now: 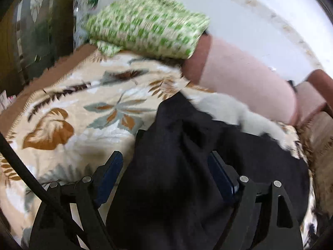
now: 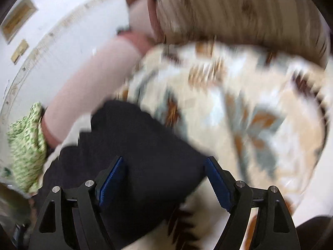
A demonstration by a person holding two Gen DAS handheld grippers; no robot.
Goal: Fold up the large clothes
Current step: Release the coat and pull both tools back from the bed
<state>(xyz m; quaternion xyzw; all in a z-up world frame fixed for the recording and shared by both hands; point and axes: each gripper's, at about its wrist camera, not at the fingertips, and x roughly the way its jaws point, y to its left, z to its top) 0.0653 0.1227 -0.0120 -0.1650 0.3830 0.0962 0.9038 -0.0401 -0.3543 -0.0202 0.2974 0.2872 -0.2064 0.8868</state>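
Observation:
A dark, near-black garment lies crumpled on a leaf-patterned blanket. In the left wrist view my left gripper stands open above it, the blue pads wide apart and the cloth lying loose between and below them. The right wrist view, which is blurred, shows the same dark garment under my right gripper, also open, with the fabric between the fingers but not pinched. A pale grey-white cloth sticks out at the garment's far edge.
A green-and-white checked cloth lies at the back on a pink bolster. A white wall rises behind. The blanket's fringed edge drops off at the left by dark wooden furniture. A striped cushion sits beyond the blanket.

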